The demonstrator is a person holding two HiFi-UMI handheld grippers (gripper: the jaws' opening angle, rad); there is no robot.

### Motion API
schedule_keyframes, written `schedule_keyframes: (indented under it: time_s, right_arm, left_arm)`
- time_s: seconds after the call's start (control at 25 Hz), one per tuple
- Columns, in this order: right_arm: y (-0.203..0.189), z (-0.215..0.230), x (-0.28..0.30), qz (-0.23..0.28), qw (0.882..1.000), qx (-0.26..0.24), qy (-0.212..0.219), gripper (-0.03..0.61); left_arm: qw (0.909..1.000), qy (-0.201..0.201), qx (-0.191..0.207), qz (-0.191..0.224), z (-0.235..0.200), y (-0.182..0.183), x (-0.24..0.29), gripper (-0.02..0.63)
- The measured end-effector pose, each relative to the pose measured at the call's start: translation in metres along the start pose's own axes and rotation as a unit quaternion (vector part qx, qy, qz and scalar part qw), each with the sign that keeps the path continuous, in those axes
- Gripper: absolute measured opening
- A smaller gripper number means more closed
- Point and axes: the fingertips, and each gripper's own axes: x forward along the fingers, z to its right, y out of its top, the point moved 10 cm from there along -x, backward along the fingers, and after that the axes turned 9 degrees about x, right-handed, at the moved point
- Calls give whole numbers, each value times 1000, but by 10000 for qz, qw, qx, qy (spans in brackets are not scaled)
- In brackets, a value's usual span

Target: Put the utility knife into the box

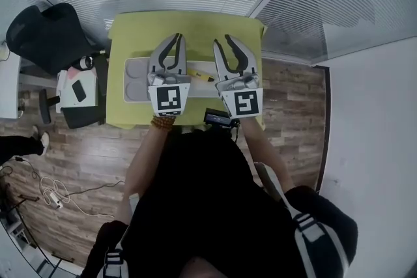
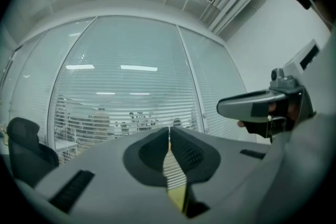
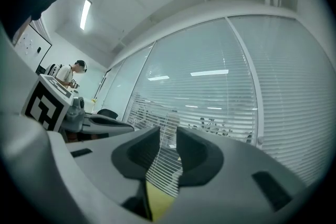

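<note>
Above the table (image 1: 130, 36), left gripper (image 1: 178, 38) is closed, empty; right gripper (image 1: 221, 40) stands slightly apart, empty (knife (image 1: 201, 77) lies between both grippers)

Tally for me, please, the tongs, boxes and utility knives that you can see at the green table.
Tongs: 2, the left tongs and the right tongs
Boxes: 1, the grey box
Utility knives: 1, the yellow utility knife
Total: 4
</note>
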Motion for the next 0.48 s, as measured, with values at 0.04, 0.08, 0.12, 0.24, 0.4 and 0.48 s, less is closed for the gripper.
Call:
schedule_keyframes:
  time_s: [0.04, 0.08, 0.12, 0.24, 0.4, 0.48]
  right_arm:
    - [-1, 0, -1, 13, 10000, 11, -38, 98]
    - [-1, 0, -2, 46, 10000, 20, -80, 98]
    - [-1, 0, -3, 99, 9999, 26, -123, 98]
    - [-1, -3, -6, 233, 9995, 13, -230, 89]
    - [-3, -7, -7, 205, 9995, 20, -232, 66]
    - [-5, -7, -8, 210, 9996, 44, -180, 55]
  left_arm:
    - [10000, 0, 6, 16, 1, 0, 0, 18]
    - [10000, -4, 14, 27, 2, -1, -1, 18]
    - [10000, -7, 21, 35, 2, -2, -1, 18]
    - [10000, 4, 7, 40, 2, -4, -2, 17]
    - [10000, -44, -52, 16, 4, -8, 0, 17]
    - [9999, -81, -68, 2, 6, -9, 0, 17]
